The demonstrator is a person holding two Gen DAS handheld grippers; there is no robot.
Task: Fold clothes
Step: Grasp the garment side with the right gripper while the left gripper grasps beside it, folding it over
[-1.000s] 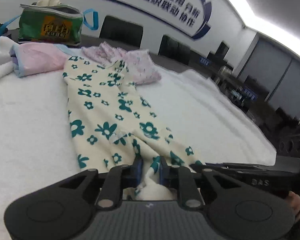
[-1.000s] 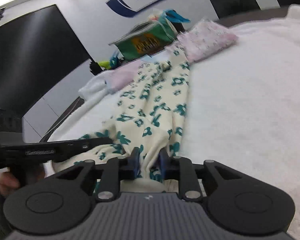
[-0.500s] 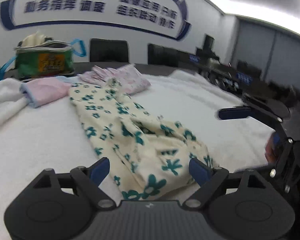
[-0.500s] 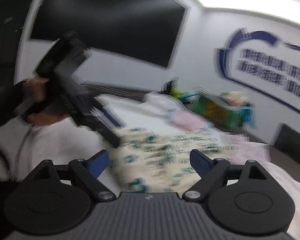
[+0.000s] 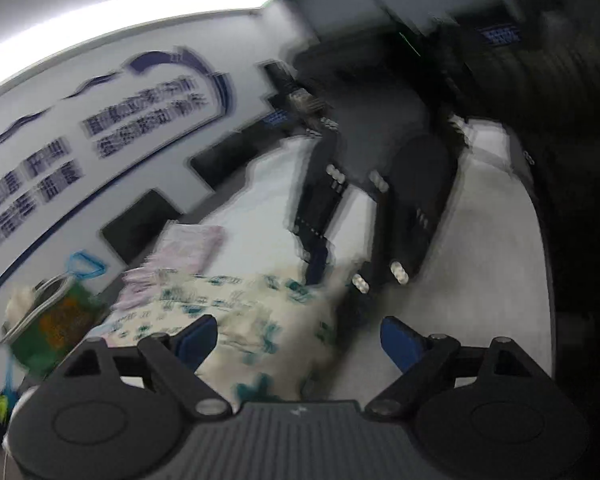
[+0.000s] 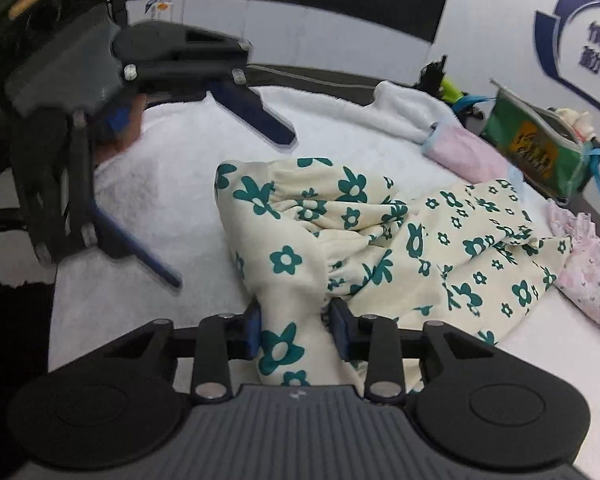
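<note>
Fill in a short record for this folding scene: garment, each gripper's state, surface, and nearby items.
garment: cream floral garment, bunched up, partly lifted at one end
right gripper: shut on the cream floral garment
left gripper: open, holding nothing
surface: white fleece cover
nearby: green bag; folded pink cloth; pale pink garment

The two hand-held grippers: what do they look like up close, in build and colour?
Both match. The right hand-held gripper has a ribbed dark grey body, round black side discs, black linkage arms with silver pivot screws, and blue pads on its fingers. The left hand-held gripper shows the same black frame with long blue fingers.
</note>
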